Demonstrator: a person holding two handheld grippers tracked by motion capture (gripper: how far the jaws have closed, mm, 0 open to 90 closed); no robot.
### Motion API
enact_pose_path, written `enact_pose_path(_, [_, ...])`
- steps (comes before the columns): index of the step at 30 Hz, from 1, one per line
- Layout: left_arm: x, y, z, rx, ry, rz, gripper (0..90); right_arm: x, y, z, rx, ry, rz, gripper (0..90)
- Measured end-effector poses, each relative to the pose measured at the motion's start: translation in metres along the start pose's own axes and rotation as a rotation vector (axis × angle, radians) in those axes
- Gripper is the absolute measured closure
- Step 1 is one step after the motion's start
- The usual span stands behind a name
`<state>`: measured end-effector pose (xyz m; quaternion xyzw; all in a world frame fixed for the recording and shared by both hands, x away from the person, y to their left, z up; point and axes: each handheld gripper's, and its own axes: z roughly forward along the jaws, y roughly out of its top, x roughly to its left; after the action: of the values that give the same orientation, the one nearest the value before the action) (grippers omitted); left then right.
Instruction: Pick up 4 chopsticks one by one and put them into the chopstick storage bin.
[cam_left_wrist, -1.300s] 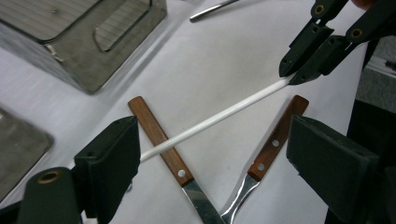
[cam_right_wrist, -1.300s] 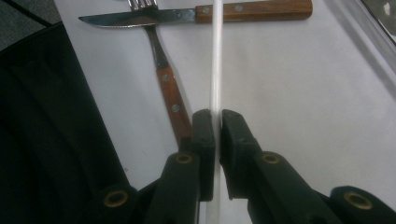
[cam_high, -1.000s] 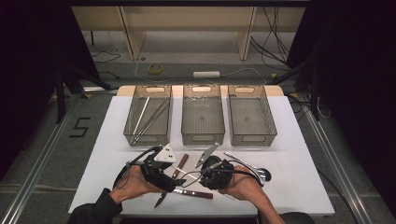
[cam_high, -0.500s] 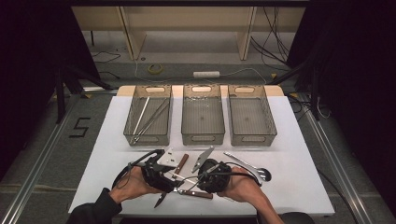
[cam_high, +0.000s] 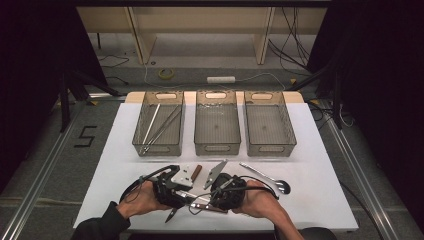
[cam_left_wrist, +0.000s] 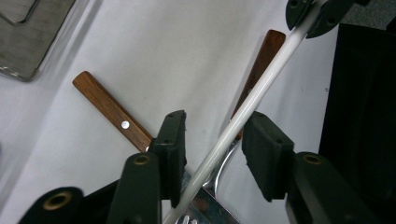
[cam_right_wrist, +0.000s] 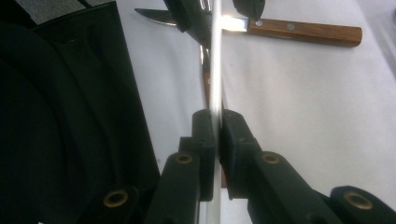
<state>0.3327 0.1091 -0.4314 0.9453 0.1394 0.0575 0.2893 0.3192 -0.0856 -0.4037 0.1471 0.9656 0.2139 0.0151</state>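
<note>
A white worktop (cam_high: 320, 200) was seen in a dim room with black curtains, cables on the grey floor and three mesh bins (cam_high: 216, 127) lined up at its far side. Near the front edge, a thin white rod (cam_right_wrist: 215, 56) was clamped tight by the right tongs (cam_right_wrist: 217, 123). The left tongs (cam_left_wrist: 215, 142) had just been closing around the same rod, pads not yet pressed on it. Wooden-handled knives (cam_left_wrist: 109, 109) were left lying underneath.

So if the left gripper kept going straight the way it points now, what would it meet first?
The white chopstick, already slanting between the left gripper's closing jaws, pads not yet on it. Beyond that, probably the wooden knife handle on the table; depth is hard to judge.
</note>
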Motion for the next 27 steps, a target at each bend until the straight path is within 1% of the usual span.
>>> enact_pose_path(2, [-0.001, 0.0, 0.0, -0.002, -0.006, 0.004, 63.9, 0.0, 0.0, 0.0, 0.001, 0.004, -0.015, 85.2])
enact_pose_path(3, [-0.001, 0.0, 0.0, -0.001, -0.008, 0.013, 65.0, 0.0, 0.0, -0.001, 0.007, 0.006, -0.015, 85.2])
enact_pose_path(4, [-0.002, 0.0, 0.0, 0.005, -0.014, 0.023, 66.0, 0.0, 0.0, -0.001, 0.005, 0.01, -0.028, 85.2])
enact_pose_path(6, [-0.003, -0.001, 0.0, 0.013, -0.018, 0.04, 68.2, 0.0, -0.001, -0.001, 0.0, 0.011, -0.036, 85.1])
enact_pose_path(8, [-0.004, -0.001, 0.0, 0.015, -0.031, 0.053, 70.3, 0.0, -0.001, 0.0, -0.006, 0.014, -0.039, 85.1])
enact_pose_path(13, [-0.007, -0.002, 0.0, 0.024, -0.062, 0.096, 75.0, -0.001, -0.004, -0.001, 0.002, 0.035, -0.064, 84.9])
enact_pose_path(15, [-0.008, -0.002, 0.0, 0.028, -0.079, 0.121, 77.1, -0.002, -0.004, -0.001, -0.006, 0.039, -0.077, 84.8])
enact_pose_path(16, [-0.009, -0.003, -0.001, 0.029, -0.084, 0.124, 77.8, -0.002, -0.005, -0.002, -0.005, 0.045, -0.084, 84.7])
enact_pose_path(17, [-0.01, -0.003, -0.001, 0.042, -0.101, 0.145, 78.9, -0.003, -0.005, -0.002, -0.005, 0.047, -0.096, 84.5])
enact_pose_path(19, [-0.012, -0.003, 0.0, 0.051, -0.121, 0.166, 82.4, -0.004, -0.005, -0.002, -0.013, 0.048, -0.092, 83.3])
enact_pose_path(20, [-0.014, -0.004, 0.001, 0.048, -0.123, 0.171, 84.3, -0.006, -0.004, -0.003, -0.028, 0.032, -0.082, 82.5])
enact_pose_path(22, [-0.014, -0.004, 0.002, 0.043, -0.11, 0.179, 84.8, -0.01, -0.005, -0.006, -0.033, 0.033, -0.067, 82.8])
enact_pose_path(23, [-0.013, -0.005, 0.002, 0.05, -0.108, 0.188, 84.9, -0.011, -0.005, -0.008, -0.051, 0.017, -0.057, 80.0])
enact_pose_path(25, [-0.01, -0.007, 0.002, 0.044, -0.093, 0.166, 85.0, -0.013, -0.006, -0.014, -0.076, 0.002, -0.027, 70.2])
enact_pose_path(26, [-0.009, -0.007, 0.001, 0.046, -0.088, 0.16, 85.0, -0.015, -0.006, -0.017, -0.092, -0.014, -0.01, 66.5])
enact_pose_path(27, [-0.008, -0.008, 0.001, 0.045, -0.079, 0.149, 85.0, -0.016, -0.007, -0.019, -0.105, -0.019, -0.002, 64.0])
